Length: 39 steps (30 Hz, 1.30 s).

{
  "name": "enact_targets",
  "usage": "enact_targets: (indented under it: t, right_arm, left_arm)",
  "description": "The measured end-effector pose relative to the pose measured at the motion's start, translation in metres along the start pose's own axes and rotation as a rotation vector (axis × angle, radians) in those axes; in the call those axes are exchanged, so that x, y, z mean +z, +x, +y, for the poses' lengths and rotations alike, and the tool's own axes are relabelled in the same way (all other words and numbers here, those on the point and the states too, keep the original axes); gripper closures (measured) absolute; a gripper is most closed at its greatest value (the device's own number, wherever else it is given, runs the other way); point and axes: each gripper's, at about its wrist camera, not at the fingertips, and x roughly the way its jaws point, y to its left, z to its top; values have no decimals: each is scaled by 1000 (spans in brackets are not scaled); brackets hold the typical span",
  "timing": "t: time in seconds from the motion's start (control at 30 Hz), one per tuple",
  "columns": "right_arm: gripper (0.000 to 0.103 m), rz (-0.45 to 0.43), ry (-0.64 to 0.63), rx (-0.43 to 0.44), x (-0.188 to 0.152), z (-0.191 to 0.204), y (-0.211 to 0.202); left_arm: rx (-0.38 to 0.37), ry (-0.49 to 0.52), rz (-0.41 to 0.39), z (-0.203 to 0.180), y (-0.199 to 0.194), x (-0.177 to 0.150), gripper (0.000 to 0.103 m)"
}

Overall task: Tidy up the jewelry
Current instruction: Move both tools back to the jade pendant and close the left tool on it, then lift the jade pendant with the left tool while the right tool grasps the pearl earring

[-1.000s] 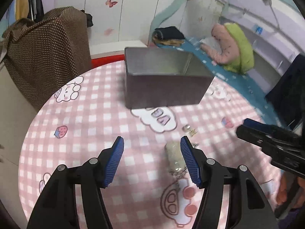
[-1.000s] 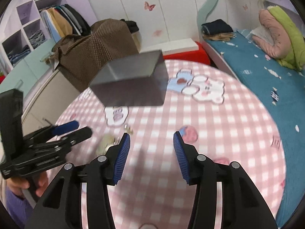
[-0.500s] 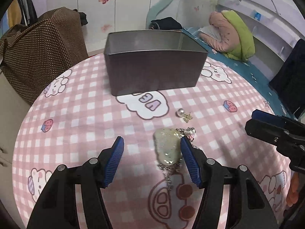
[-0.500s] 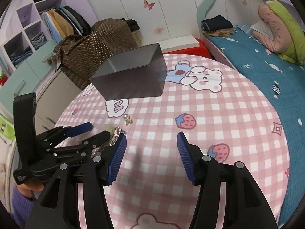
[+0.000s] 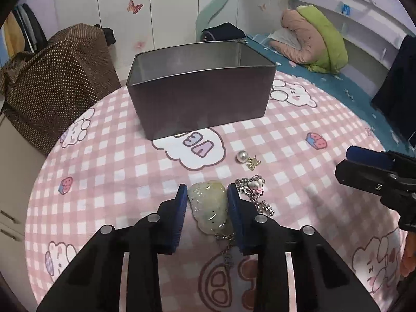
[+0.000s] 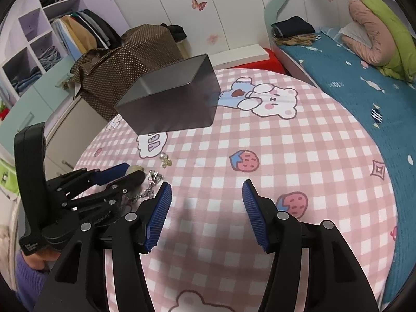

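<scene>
On the pink checked table (image 5: 109, 171), the left gripper (image 5: 208, 202) has its jaws drawn in around the pale green pendant (image 5: 209, 208), a pad at each flank; whether both pads already press the stone is hard to tell. The pendant's long axis runs along the fingers, pointing toward the tin (image 5: 200, 104) straight ahead, so it goes forward and up over the rim. Its chain (image 5: 253, 195) trails right, and the pearl earring (image 5: 247, 158) lies nearer the tin. The right gripper (image 6: 206, 208) hangs spread wide and empty, farther off, so the left is the nearer hand.
</scene>
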Motion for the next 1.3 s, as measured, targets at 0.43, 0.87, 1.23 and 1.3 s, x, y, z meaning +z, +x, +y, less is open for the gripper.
enact_targets:
  t: [0.43,0.87,1.23,1.3]
  right_arm:
    - [47,7,-73,-50,8,24,19]
    - [56,39,-213,-98,29,65,62]
    - [86,88,-310,-128,28,83,84]
    - [91,92,-321,-117,28,85,85]
  left_arm:
    - [-99,-149,-47,47,-29,-2,78]
    - [-102,-169,-49,62,-28,-4,89]
    - [-110,-166,-21,58,-17,-15,82]
    - [-123,-163,-23,57,-18,-15,72]
